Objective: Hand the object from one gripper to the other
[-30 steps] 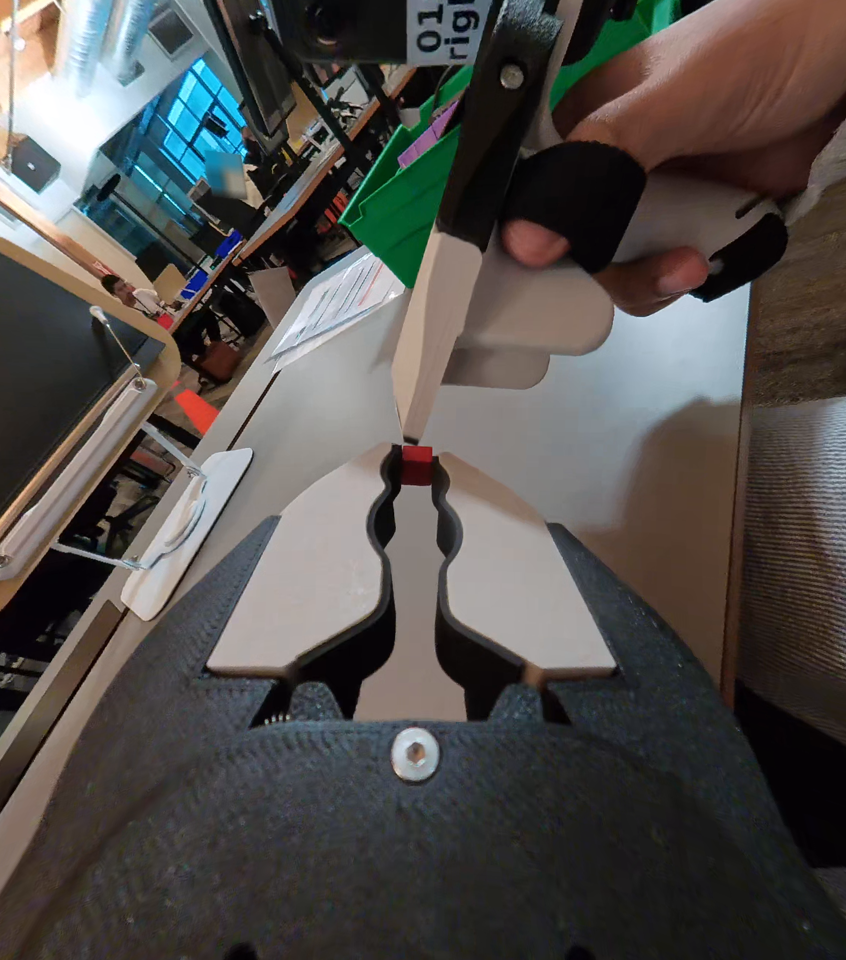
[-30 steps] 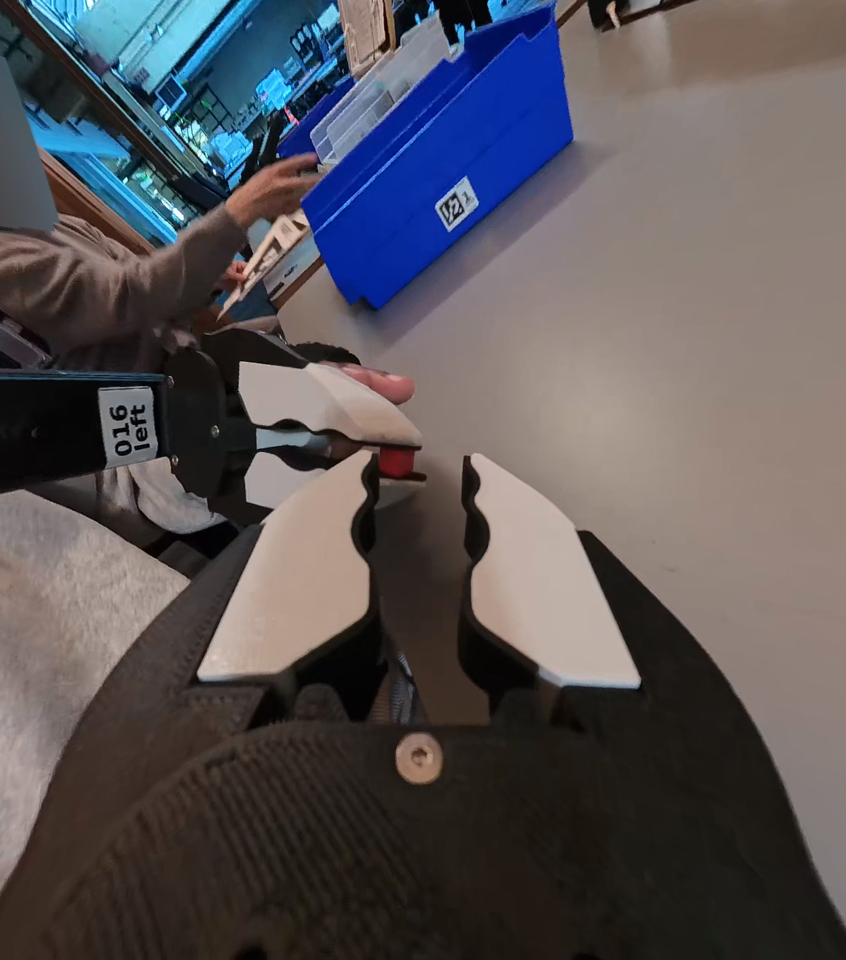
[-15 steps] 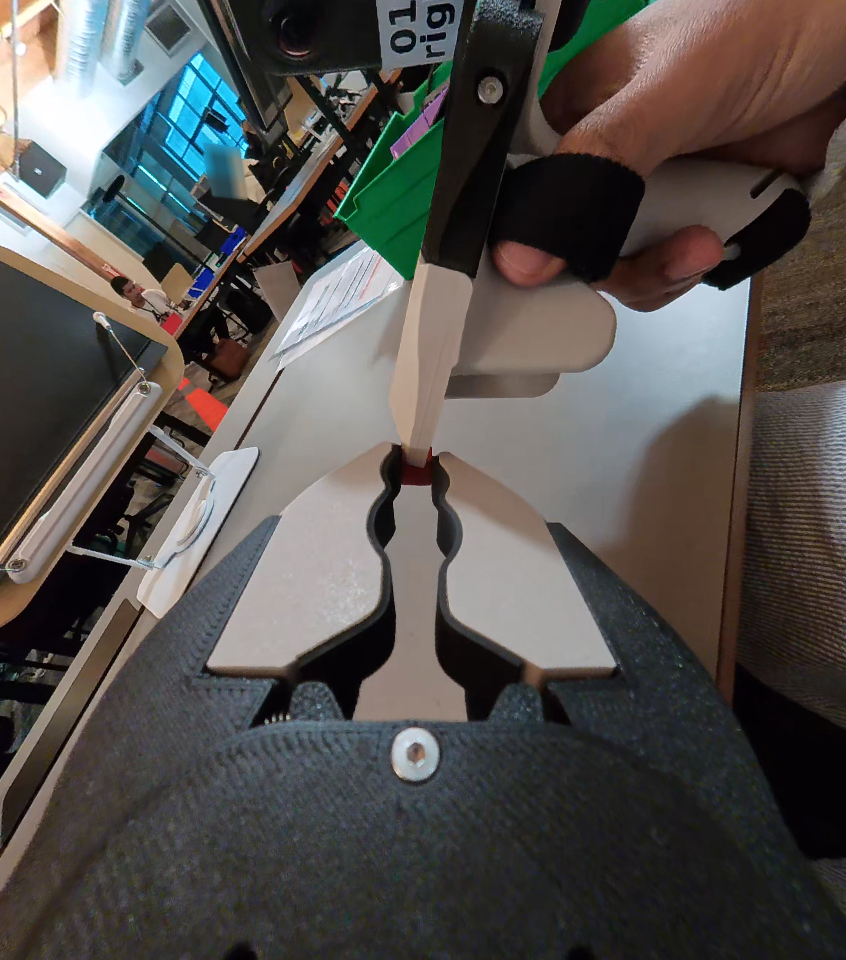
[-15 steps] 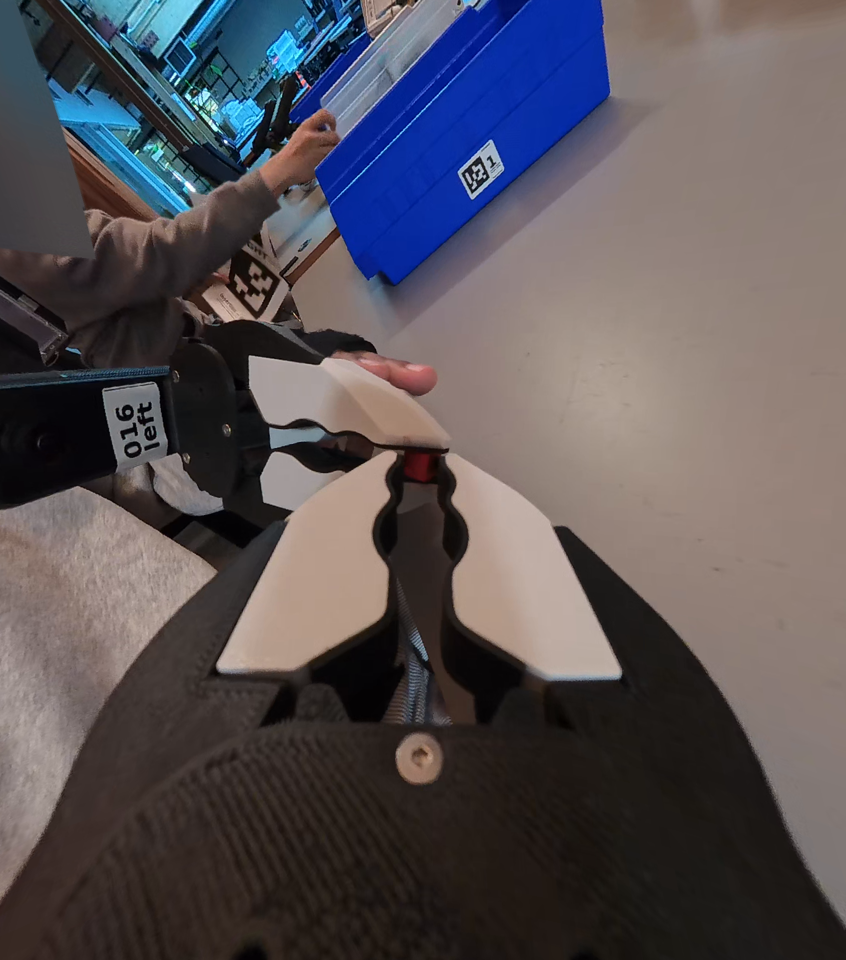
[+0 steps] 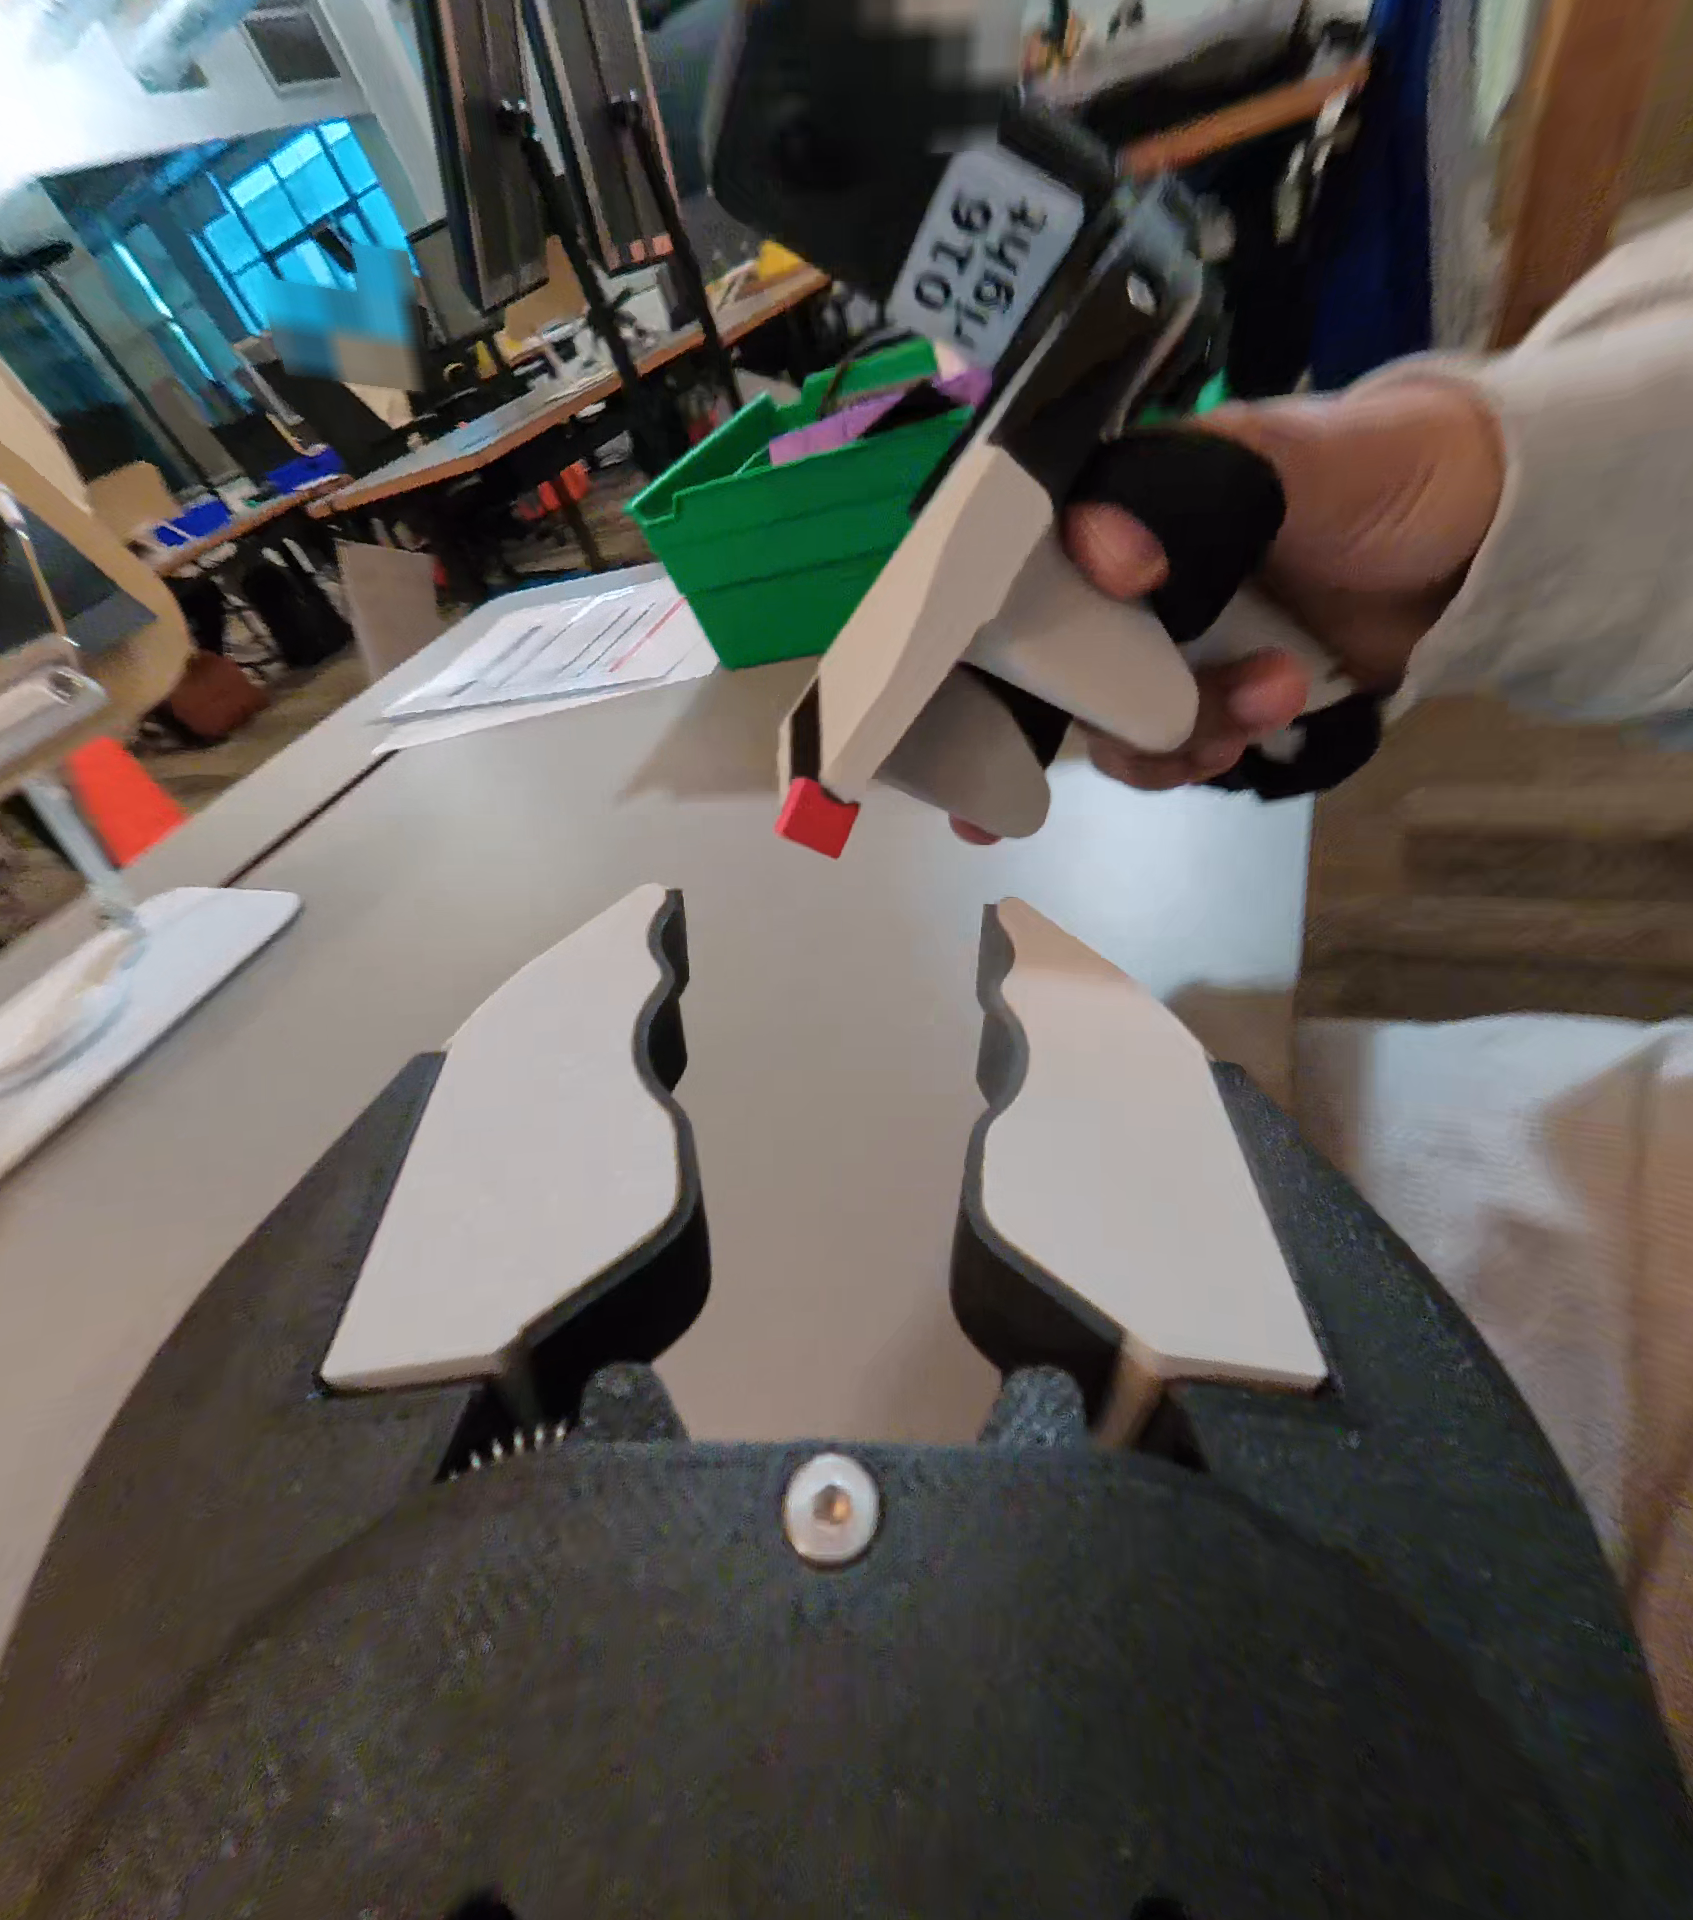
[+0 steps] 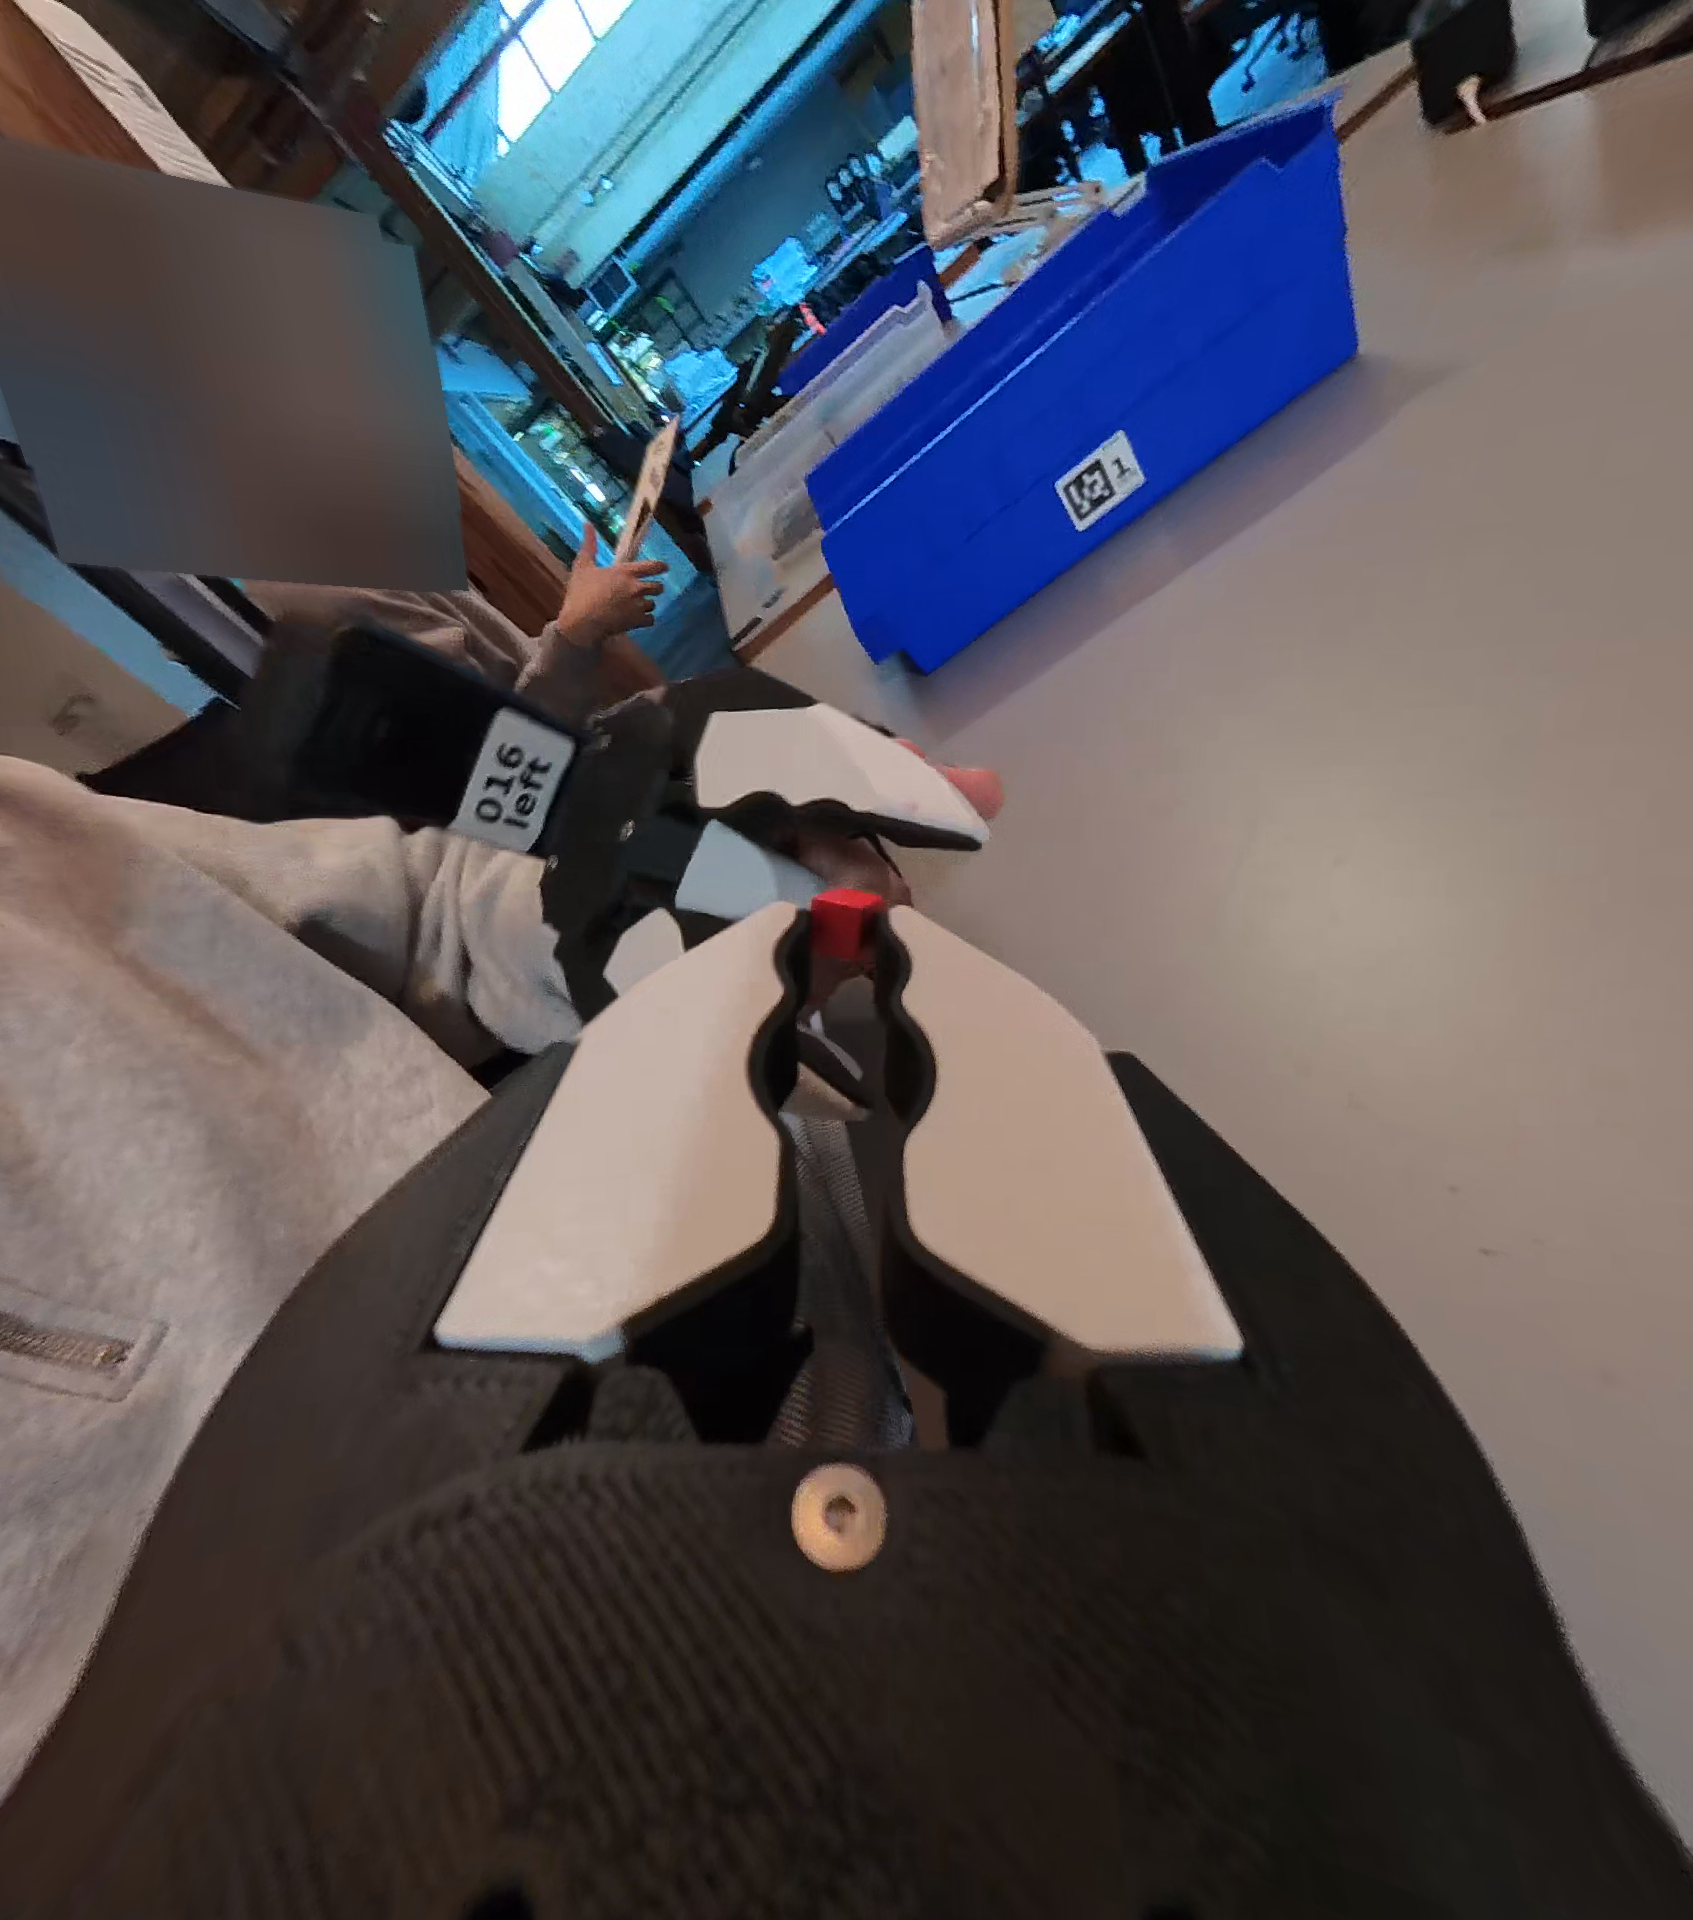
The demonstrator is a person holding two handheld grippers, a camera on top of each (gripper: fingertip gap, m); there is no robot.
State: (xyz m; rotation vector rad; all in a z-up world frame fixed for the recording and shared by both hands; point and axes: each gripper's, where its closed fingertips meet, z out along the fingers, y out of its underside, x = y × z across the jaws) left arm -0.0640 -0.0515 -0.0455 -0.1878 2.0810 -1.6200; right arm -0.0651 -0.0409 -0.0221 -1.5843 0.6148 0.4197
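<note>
A small red cube (image 6: 844, 923) is pinched between the tips of my right gripper (image 6: 844, 920), which is shut on it. In the left wrist view the same cube (image 5: 816, 817) hangs at the tip of the right gripper (image 5: 821, 800), held by a hand above the grey table. My left gripper (image 5: 829, 912) is open and empty, its jaws wide apart, just below and short of the cube. In the right wrist view the left gripper (image 6: 909, 831) sits just beyond the cube, open.
A green bin (image 5: 790, 530) and sheets of paper (image 5: 551, 655) lie at the far side of the table (image 5: 468, 852). A white stand base (image 5: 63, 1039) is at the left. A blue bin (image 6: 1091, 488) stands on the table farther off. The holder's grey sleeve (image 6: 94, 987) fills the left.
The left gripper has opened and let go of the red cube. The right gripper, which shut on it half a second ago, has lifted it clear of the left jaws.
</note>
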